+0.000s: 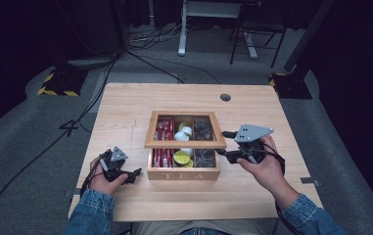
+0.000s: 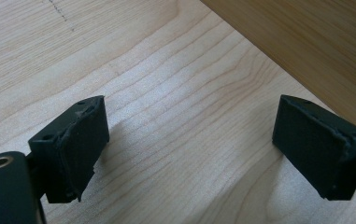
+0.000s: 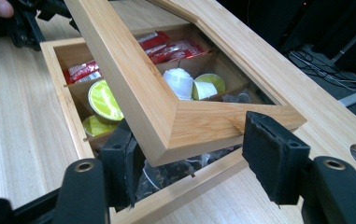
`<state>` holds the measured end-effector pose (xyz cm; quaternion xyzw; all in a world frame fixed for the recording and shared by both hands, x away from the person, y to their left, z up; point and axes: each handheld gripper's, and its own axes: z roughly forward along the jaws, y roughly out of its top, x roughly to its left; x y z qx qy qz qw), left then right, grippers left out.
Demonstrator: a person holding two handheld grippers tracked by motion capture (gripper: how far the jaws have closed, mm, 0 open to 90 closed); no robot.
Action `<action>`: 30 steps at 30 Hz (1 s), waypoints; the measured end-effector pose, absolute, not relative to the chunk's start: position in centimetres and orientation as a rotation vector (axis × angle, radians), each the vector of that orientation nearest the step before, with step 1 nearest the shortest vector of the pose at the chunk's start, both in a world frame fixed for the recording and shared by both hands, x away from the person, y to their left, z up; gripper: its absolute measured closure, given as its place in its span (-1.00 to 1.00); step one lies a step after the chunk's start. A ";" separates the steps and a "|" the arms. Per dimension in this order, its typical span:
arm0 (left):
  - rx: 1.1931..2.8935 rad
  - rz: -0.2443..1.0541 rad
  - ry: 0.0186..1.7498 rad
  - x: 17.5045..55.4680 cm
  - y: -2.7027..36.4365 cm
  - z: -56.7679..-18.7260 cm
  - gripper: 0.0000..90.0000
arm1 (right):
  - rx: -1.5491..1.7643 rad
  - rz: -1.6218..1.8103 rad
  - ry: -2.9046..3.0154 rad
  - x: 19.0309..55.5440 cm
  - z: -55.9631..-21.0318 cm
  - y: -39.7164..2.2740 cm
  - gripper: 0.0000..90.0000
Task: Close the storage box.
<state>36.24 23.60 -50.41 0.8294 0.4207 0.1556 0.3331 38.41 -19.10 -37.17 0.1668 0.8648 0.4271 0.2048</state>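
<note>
A wooden tea box (image 1: 184,174) marked TEA stands mid-table, its glass-paned lid (image 1: 184,143) tilted up off the box. My right gripper (image 1: 221,143) is at the lid's right front corner. In the right gripper view this gripper (image 3: 189,158) is shut on the lid (image 3: 199,123), one jaw under the frame and one on its outer edge. Inside lie red sachets (image 3: 166,46), yellow-green capsules (image 3: 104,99), a white capsule (image 3: 178,81) and dark tea bags (image 3: 166,175). My left gripper (image 1: 134,175) rests open on the table by the box's left front corner, its jaws (image 2: 189,144) holding nothing; the box wall (image 2: 306,42) is close.
The light wooden table (image 1: 125,107) has a round cable hole (image 1: 225,97) at the back right. Beyond the table, cables and desk legs (image 1: 181,46) lie on the grey floor. Bare wood lies left and right of the box.
</note>
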 end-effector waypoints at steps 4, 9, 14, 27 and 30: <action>2.167 0.407 1.098 36.2 23.6 -50.4 -0.75 | 0.468 1.174 2.423 38.0 -37.9 -19.1 -0.14; 2.168 0.407 1.098 36.2 23.6 -50.4 -0.75 | 0.477 1.164 2.440 37.6 -38.8 -19.2 -0.15; 2.168 0.407 1.097 36.2 23.6 -50.4 -0.75 | 0.481 1.149 2.451 37.2 -39.6 -19.3 -0.16; 2.169 0.407 1.097 36.2 23.6 -50.4 -0.75 | 0.527 1.155 2.500 36.9 -41.2 -19.6 -0.17; 2.169 0.407 1.097 36.2 23.6 -50.4 -0.75 | 0.524 1.144 2.506 36.9 -41.5 -19.5 -0.17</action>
